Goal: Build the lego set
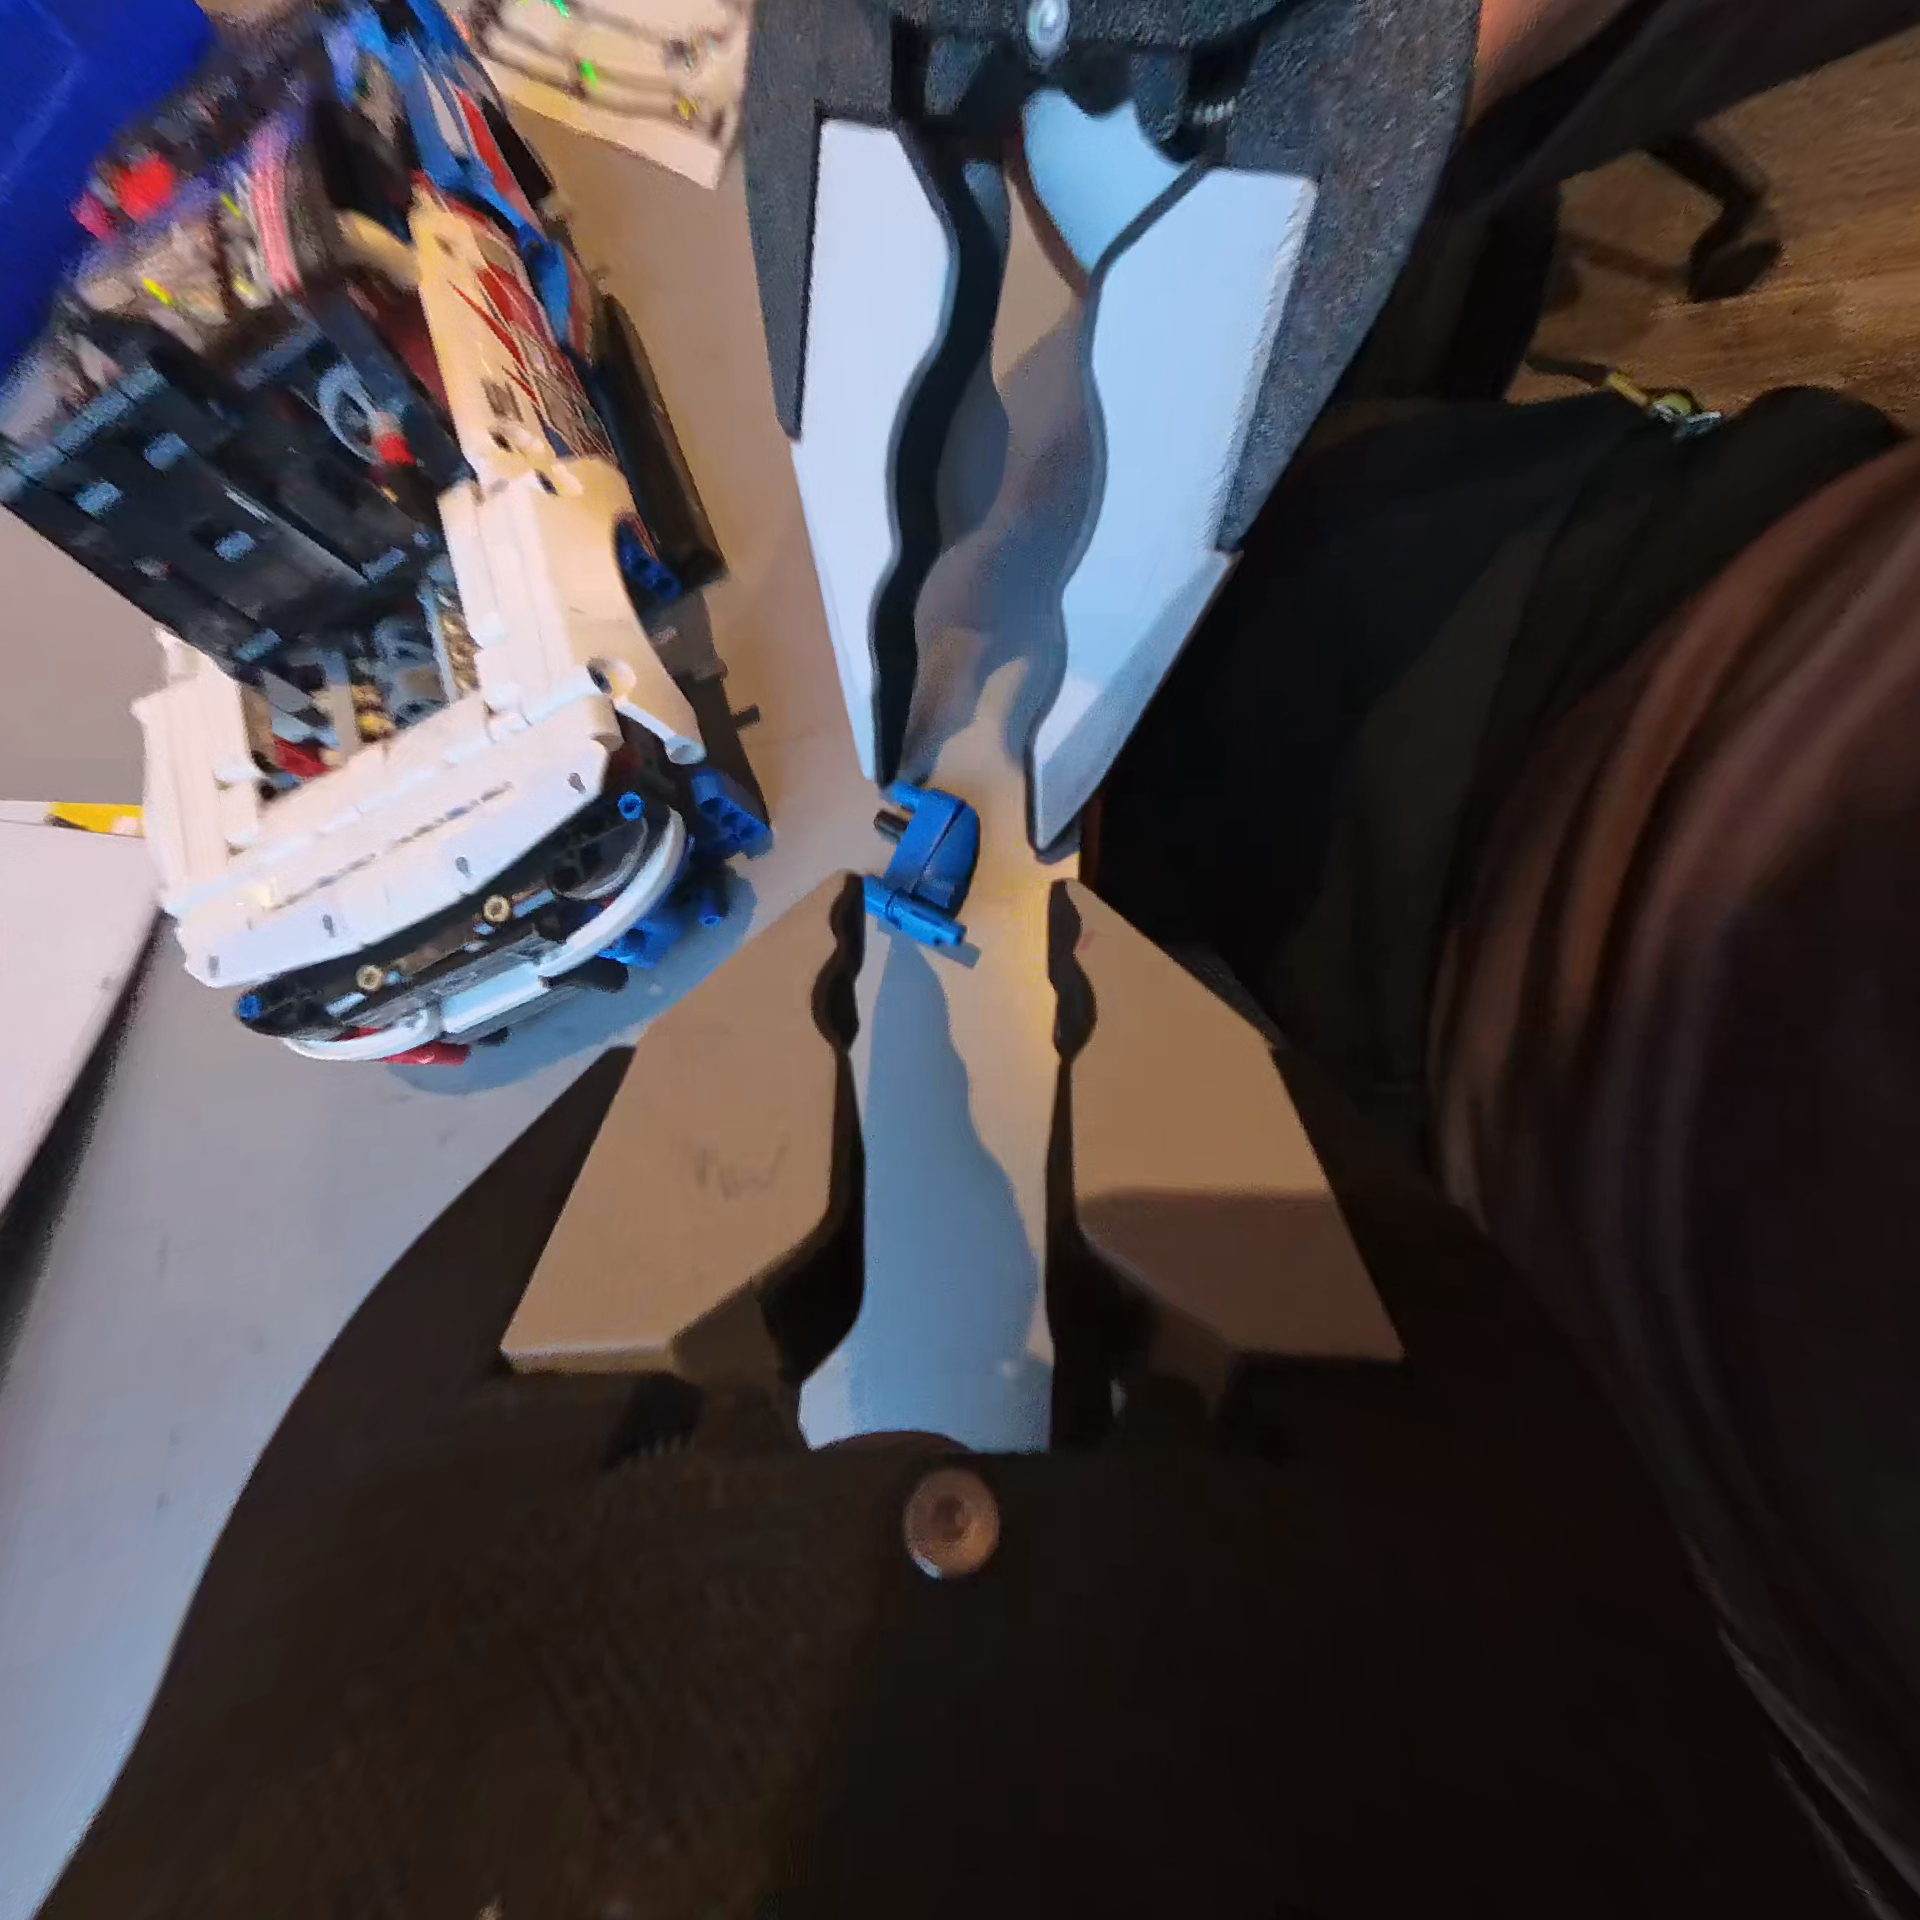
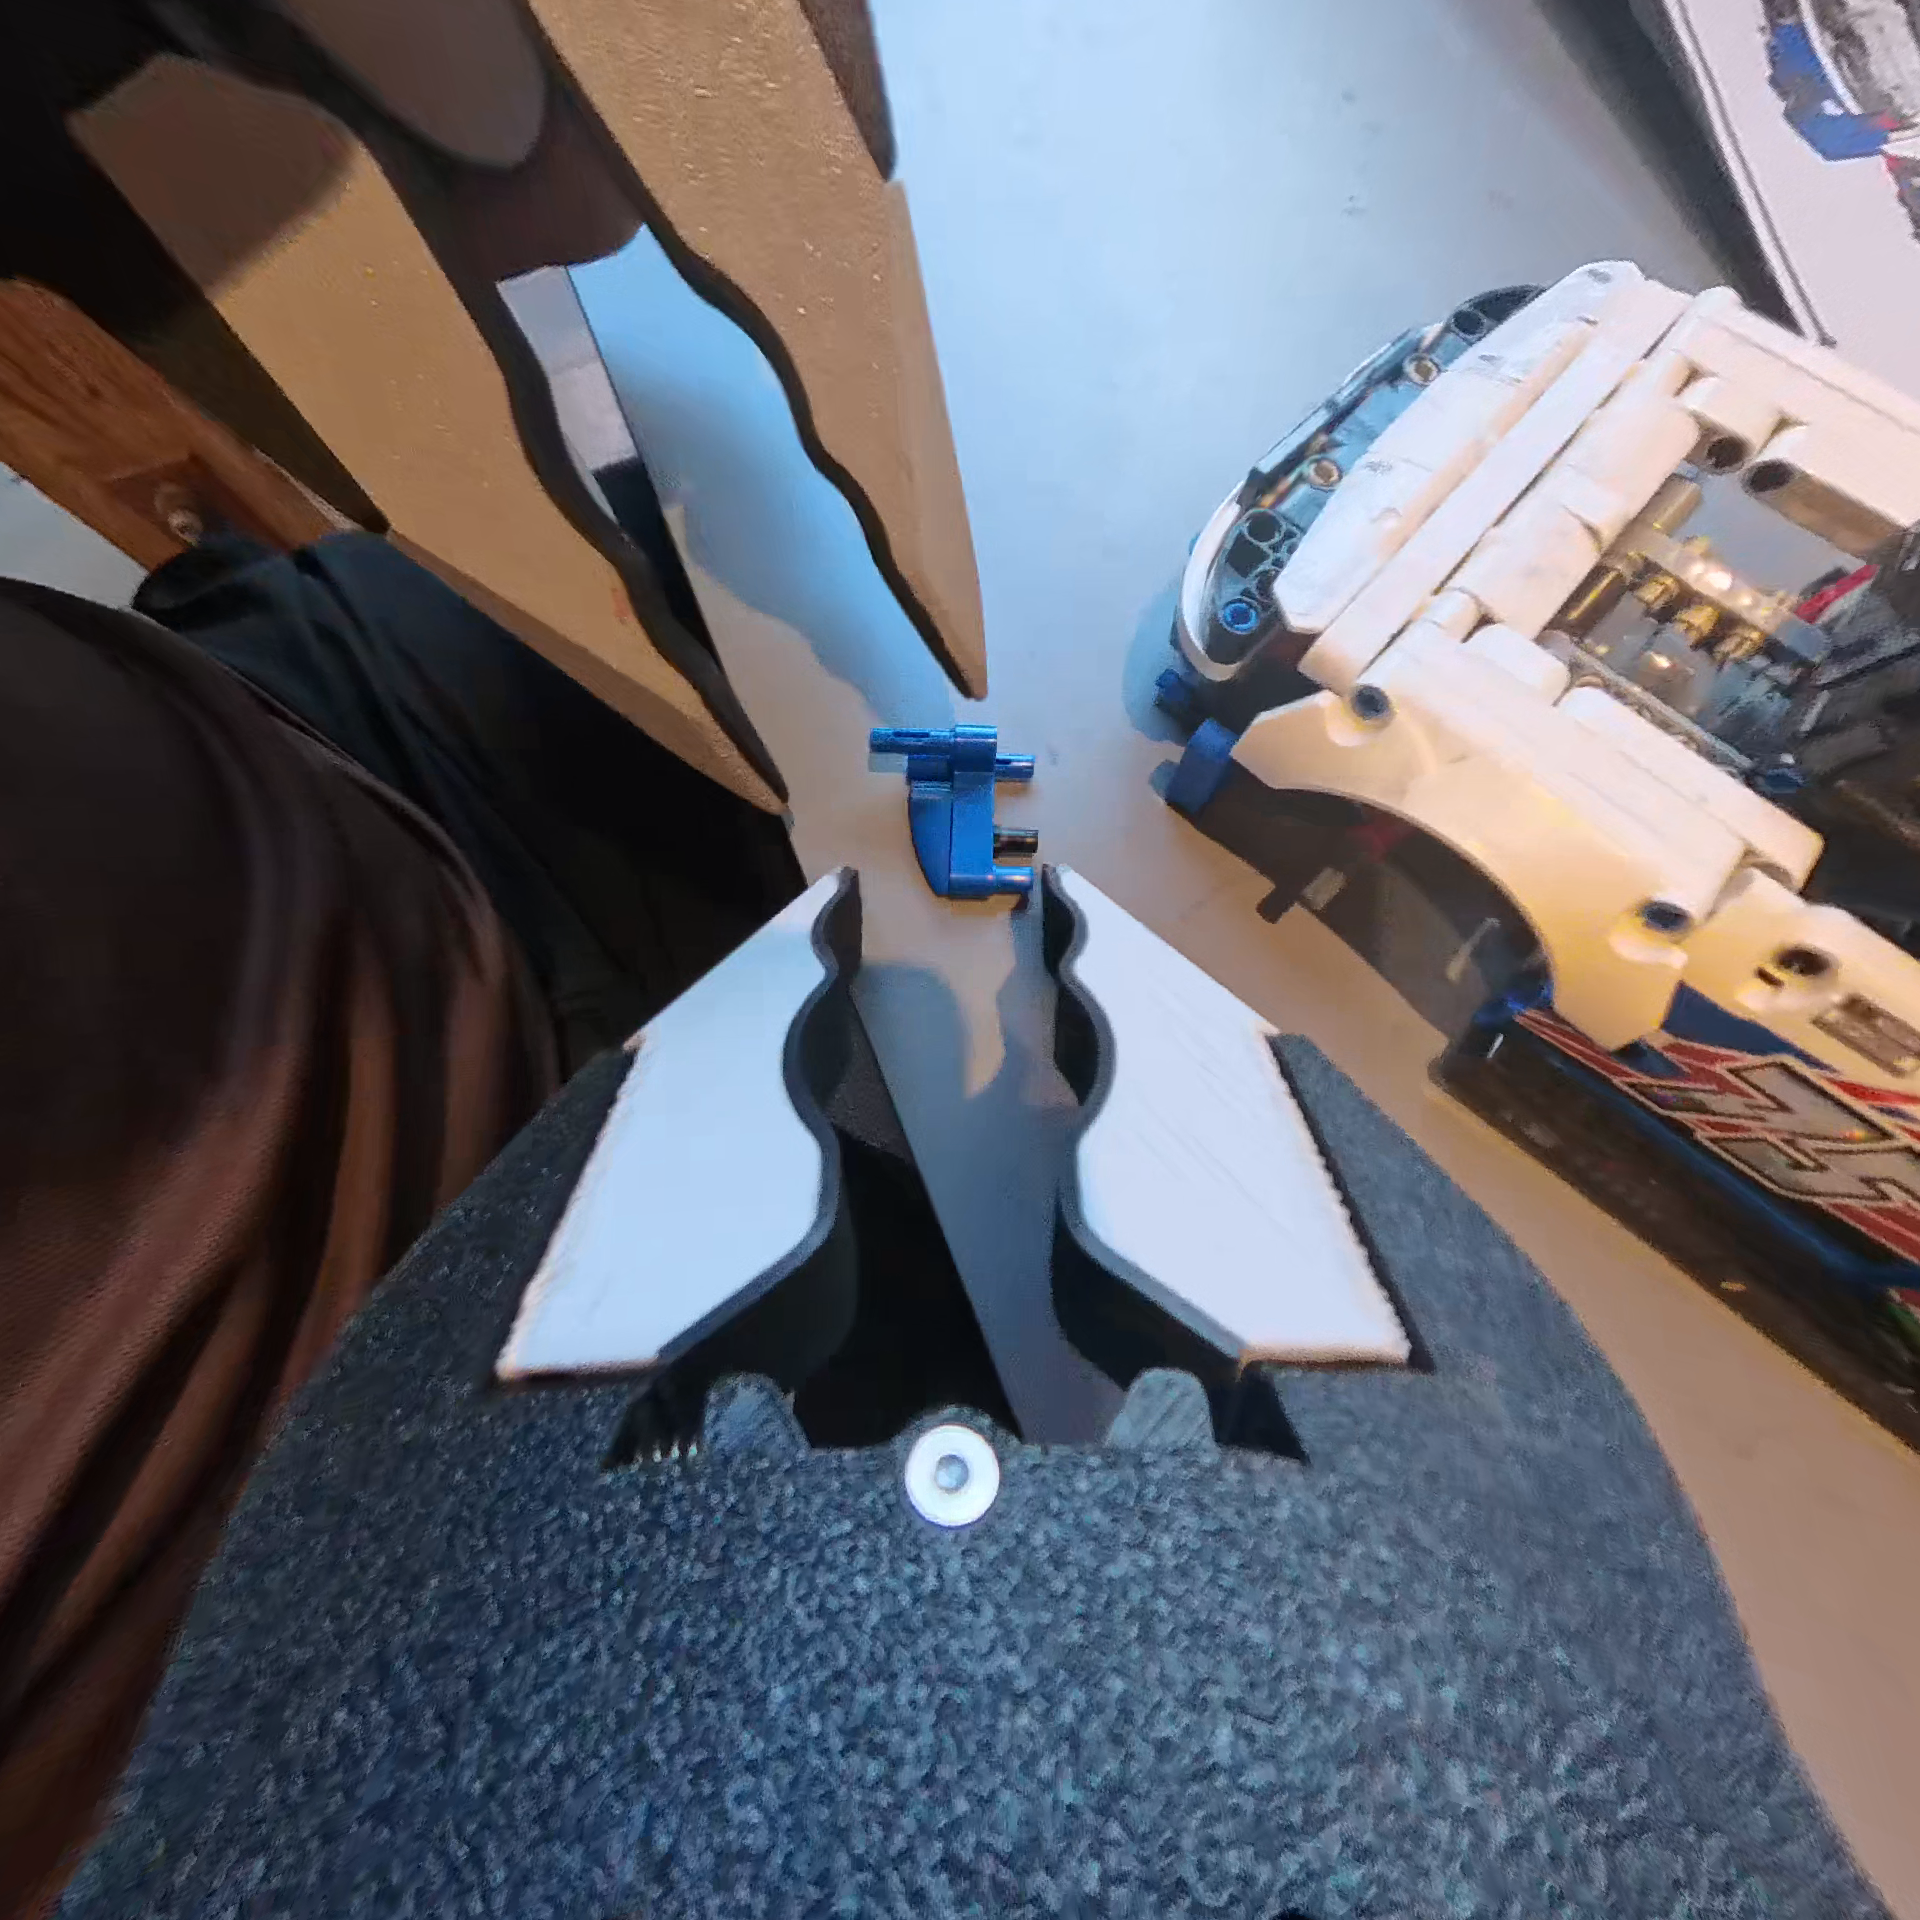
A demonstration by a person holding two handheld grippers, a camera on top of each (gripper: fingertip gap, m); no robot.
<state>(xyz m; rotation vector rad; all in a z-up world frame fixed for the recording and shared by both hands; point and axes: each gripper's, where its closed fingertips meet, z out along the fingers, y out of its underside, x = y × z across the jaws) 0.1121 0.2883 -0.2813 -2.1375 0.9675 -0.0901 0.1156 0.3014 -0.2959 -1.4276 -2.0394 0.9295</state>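
A small blue lego piece [image 1: 930, 862] with black pins lies on the table, between the tips of both grippers. My left gripper [image 1: 956, 904] is open, and its left fingertip is next to the piece's blue pin end. My right gripper [image 1: 966, 805] points at it from the opposite side, also open. In the right wrist view the piece [image 2: 961, 810] sits just beyond my right gripper [image 2: 948, 883], close to its right fingertip, with the left gripper [image 2: 878, 743] opposite. Neither gripper is shut on it. A white, blue and black lego car [image 1: 416, 779] stands beside them.
The car [image 2: 1558, 675] fills the right side of the right wrist view. A person in dark clothing [image 1: 1610, 935] sits at the table edge. A blue bin [image 1: 62, 125] is at the far left. A printed booklet [image 2: 1818, 104] lies behind the car.
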